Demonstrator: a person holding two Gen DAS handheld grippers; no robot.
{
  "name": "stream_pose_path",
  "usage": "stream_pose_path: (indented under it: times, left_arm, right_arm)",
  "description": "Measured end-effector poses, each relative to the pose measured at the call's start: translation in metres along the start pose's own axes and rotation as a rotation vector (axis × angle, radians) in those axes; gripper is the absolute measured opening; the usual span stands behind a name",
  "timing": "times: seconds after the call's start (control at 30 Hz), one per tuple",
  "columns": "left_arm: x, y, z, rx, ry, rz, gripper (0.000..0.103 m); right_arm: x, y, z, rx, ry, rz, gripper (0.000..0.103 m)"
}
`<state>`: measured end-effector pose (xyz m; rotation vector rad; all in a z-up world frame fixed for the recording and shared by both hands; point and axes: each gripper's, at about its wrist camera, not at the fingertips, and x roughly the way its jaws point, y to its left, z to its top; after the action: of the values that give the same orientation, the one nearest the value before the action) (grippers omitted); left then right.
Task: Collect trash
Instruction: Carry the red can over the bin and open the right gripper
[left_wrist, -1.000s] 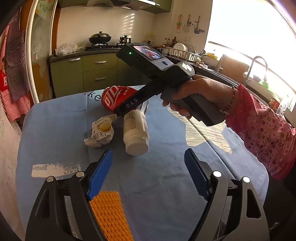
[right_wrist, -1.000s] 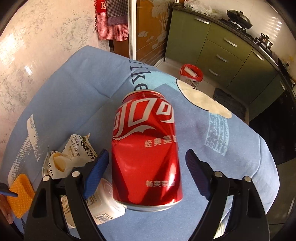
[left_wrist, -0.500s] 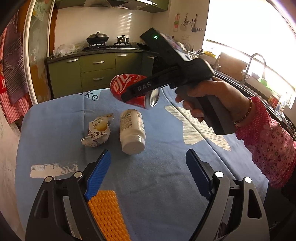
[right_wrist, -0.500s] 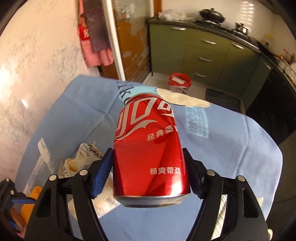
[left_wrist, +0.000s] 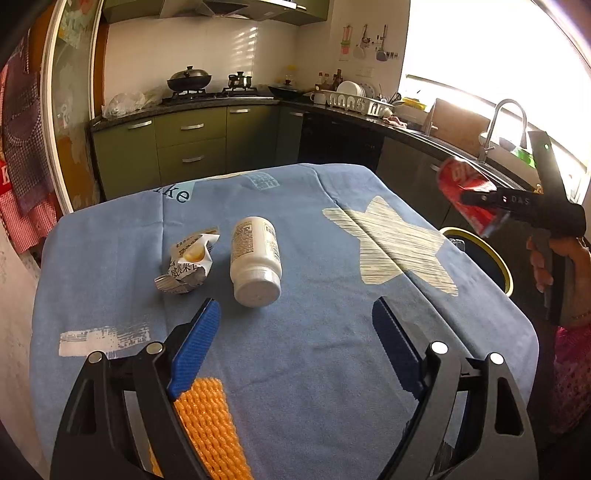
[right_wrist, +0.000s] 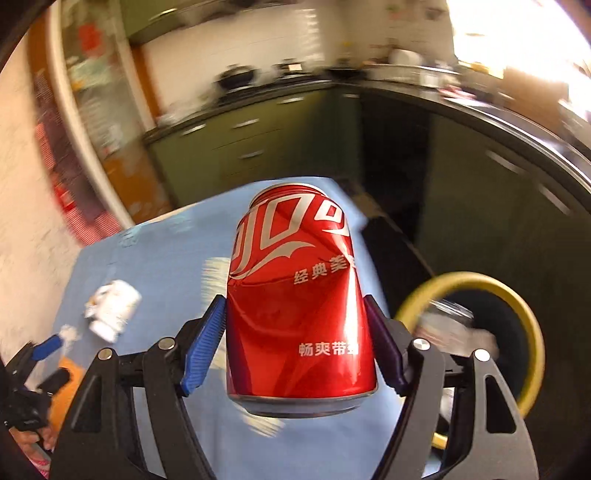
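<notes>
Can (right_wrist: 295, 317), red and dented, is pinched between the right gripper's (right_wrist: 295, 343) pads, held in the air beyond the bench (left_wrist: 332, 350) edge, near a yellow-rimmed bin (right_wrist: 532, 332). Left gripper (left_wrist: 295, 343) hangs spread over the bench, where a bottle (left_wrist: 255, 254), wrapper (left_wrist: 188, 262) and orange netting (left_wrist: 207, 424) lie.

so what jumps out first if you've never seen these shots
The red cola can fills the right wrist view, clamped between the right gripper fingers and held in the air off the table's right side, near a yellow-rimmed bin. On the blue tablecloth, a white bottle lies beside a crumpled wrapper, ahead of the open left gripper.
</notes>
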<state>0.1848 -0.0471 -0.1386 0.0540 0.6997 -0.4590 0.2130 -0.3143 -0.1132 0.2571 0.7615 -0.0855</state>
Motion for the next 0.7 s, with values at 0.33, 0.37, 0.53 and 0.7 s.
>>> stream_pose_path:
  times: [0.33, 0.37, 0.53, 0.7]
  left_arm:
    - [-0.002, -0.001, -0.001, 0.005, -0.009, 0.011, 0.084]
    - [-0.002, 0.0, -0.001, 0.003, -0.008, 0.01, 0.084]
    - [-0.001, 0.0, -0.001, 0.002, -0.002, 0.01, 0.085]
    - [0.003, -0.001, -0.001, 0.0, 0.012, 0.011, 0.085]
  right_arm:
    - [0.009, -0.122, -0.031, 0.243, 0.058, -0.27, 0.07]
    - [0.015, -0.129, -0.033, 0.257, 0.064, -0.275, 0.073]
    - [0.024, -0.141, -0.042, 0.324, 0.058, -0.334, 0.085]
    - [0.007, -0.124, -0.051, 0.33, -0.027, -0.269, 0.085]
